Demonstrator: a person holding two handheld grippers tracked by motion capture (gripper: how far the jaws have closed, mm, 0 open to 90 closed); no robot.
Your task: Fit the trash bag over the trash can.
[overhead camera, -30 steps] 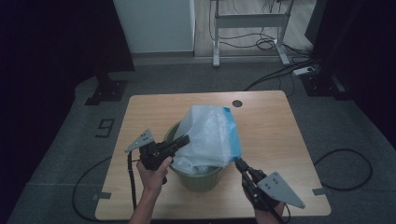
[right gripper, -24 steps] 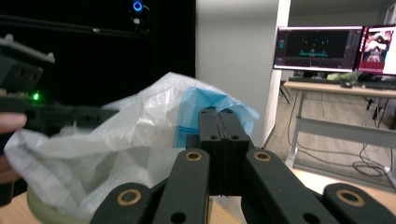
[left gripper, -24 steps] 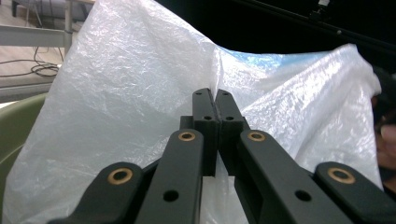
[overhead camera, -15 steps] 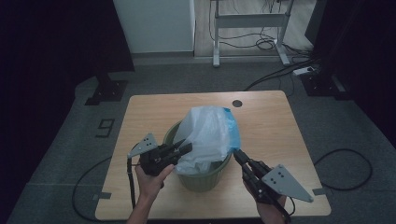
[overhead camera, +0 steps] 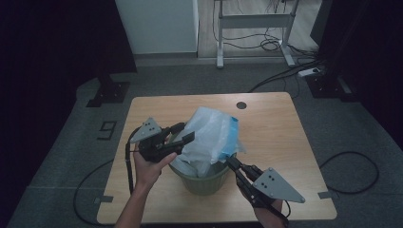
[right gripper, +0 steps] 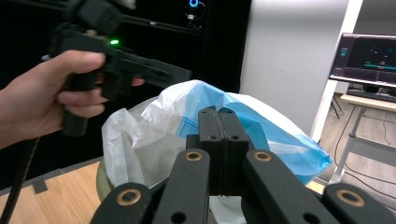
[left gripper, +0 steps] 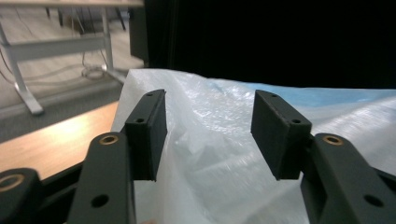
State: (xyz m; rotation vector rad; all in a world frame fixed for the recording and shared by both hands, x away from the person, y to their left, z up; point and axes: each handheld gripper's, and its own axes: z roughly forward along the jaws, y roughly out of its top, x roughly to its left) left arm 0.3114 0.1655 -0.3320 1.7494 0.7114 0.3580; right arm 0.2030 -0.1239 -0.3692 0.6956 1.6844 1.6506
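The white and blue plastic bag (overhead camera: 209, 140) billows out of the green bin (overhead camera: 204, 178) at the centre of the high view. It looks thin, light and slippery, best pinched at its loose rim. The left gripper (overhead camera: 183, 134) has just been opening, the film untouched between its pads. The right gripper (overhead camera: 231, 163) is closed, possibly on a fold.
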